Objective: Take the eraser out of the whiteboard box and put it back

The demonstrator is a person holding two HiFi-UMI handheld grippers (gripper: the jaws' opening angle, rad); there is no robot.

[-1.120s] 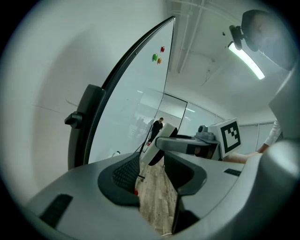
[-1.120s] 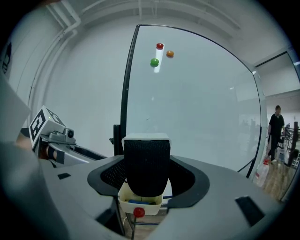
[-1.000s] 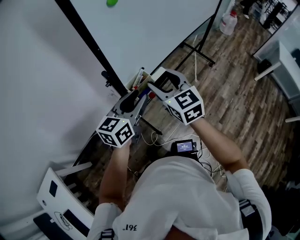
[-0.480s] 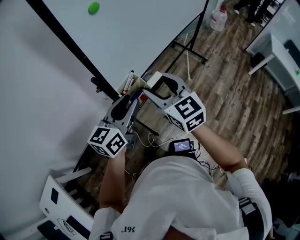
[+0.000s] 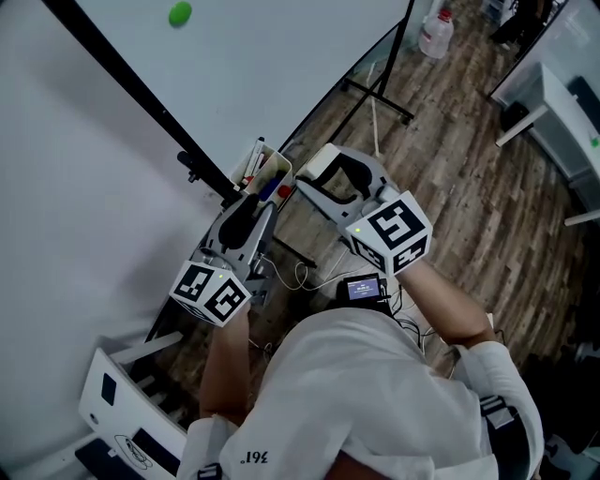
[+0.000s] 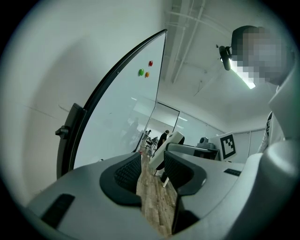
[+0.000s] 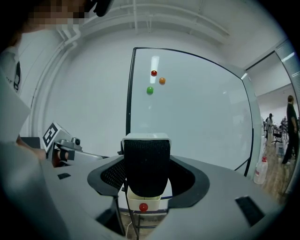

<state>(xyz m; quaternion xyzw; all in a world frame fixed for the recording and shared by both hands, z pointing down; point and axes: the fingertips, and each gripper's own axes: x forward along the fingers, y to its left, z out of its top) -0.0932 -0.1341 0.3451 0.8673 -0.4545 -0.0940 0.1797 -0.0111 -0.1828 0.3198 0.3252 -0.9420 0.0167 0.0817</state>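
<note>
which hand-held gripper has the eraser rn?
The right hand-held gripper: its jaws are shut on the black-felt eraser. The left hand-held gripper has its jaws apart, with only floor showing between them.

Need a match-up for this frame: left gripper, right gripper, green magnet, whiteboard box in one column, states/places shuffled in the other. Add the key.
1 left gripper
2 right gripper
3 green magnet
4 whiteboard box

A on the whiteboard
B shut on the eraser
C open, nothing between the jaws
D just under the eraser in the right gripper view

Pairs: 1-C; 2-B; 3-A; 4-D
</note>
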